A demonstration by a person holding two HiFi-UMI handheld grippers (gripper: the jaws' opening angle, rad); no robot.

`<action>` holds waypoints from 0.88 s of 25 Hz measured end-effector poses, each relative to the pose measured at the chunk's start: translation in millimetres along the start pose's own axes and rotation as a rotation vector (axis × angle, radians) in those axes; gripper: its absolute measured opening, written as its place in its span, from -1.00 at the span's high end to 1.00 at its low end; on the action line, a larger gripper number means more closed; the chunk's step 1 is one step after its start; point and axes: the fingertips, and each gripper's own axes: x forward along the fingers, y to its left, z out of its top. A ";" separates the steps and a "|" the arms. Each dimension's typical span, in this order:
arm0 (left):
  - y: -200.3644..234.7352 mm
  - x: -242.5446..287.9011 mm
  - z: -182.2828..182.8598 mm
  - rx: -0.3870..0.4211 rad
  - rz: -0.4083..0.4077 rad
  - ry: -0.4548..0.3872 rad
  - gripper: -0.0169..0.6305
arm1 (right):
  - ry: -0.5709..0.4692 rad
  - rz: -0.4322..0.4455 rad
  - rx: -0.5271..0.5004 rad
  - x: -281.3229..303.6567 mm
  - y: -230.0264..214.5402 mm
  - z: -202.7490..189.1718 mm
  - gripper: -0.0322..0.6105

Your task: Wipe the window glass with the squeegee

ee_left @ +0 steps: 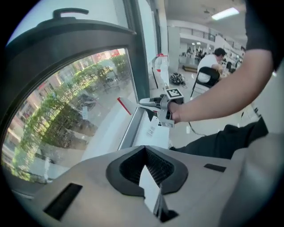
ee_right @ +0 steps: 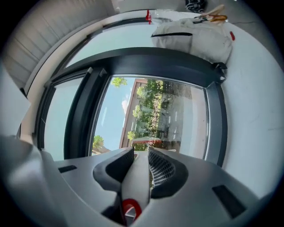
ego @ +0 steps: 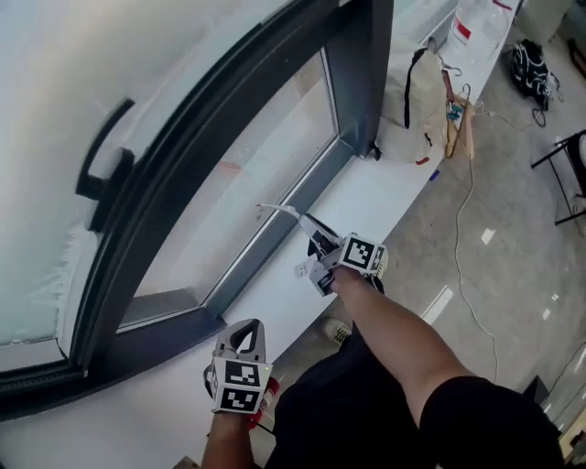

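Note:
The window glass (ego: 247,174) sits in a dark frame above a white sill (ego: 385,192). My right gripper (ego: 318,240) is shut on the squeegee (ego: 291,216), a pale handle with a thin blade that points at the lower edge of the pane. Whether the blade touches the glass I cannot tell. In the right gripper view the handle (ee_right: 137,177), with a red ring at its end, is clamped between the jaws of my right gripper (ee_right: 141,153), facing the glass (ee_right: 159,111). My left gripper (ego: 243,337) hangs low over the sill, shut and holding nothing. In its own view my left gripper (ee_left: 144,150) faces the right gripper (ee_left: 165,105).
A cream bag (ego: 412,110) and wooden hangers (ego: 458,119) lie on the sill's far end, beside a plastic bag (ego: 476,27). A cable (ego: 467,229) runs across the floor. A black bag (ego: 531,64) and a chair (ego: 572,165) stand at the right. A small tag (ego: 300,270) lies on the sill.

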 end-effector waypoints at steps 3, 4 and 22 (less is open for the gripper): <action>-2.7 -31.9 19.7 -0.101 -0.055 -0.121 0.95 | 0.100 -0.005 -0.075 -21.3 51.5 -9.7 0.61; -1.4 -41.5 25.5 -0.126 -0.057 -0.166 0.95 | 0.132 -0.007 -0.115 -27.7 70.0 -10.6 0.61; -0.3 -185.3 30.6 -0.539 -0.108 -0.742 0.95 | 0.441 0.003 -1.033 -118.5 334.0 -65.0 0.61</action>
